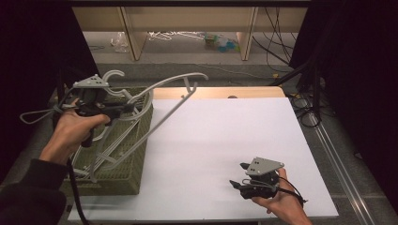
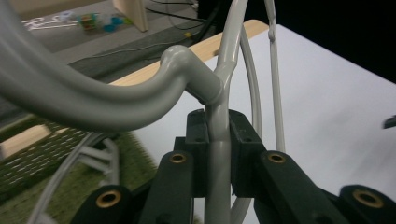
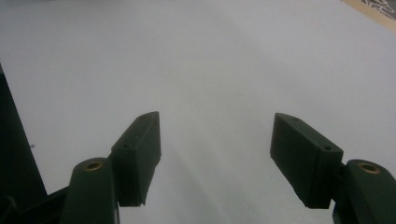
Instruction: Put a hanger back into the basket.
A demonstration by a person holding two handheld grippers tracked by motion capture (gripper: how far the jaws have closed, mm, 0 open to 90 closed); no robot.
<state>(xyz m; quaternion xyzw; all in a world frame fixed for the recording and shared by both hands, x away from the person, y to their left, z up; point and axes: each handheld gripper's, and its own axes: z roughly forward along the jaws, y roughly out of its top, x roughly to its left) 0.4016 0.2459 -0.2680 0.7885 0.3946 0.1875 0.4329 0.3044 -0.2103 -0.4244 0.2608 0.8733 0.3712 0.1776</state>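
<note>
- Gripping a grey hanger (image 2: 218,140), my left gripper (image 1: 126,108) has its jaws clamped on the thin stem; the hanger is raised over the olive basket (image 1: 126,176) at the table's (image 1: 225,140) left edge.
- The hanger's far arm (image 1: 183,77) arches out over the table's far-left corner.
- More hangers lie tangled in the basket; I can't count them.
- My right gripper (image 3: 215,156) sits near the front-right corner, jaws spread wide with nothing between them, over bare white surface.

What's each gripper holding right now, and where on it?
The left gripper is shut on a grey hanger, clamping its neck just below the hook. The right gripper is open, holding nothing.
</note>
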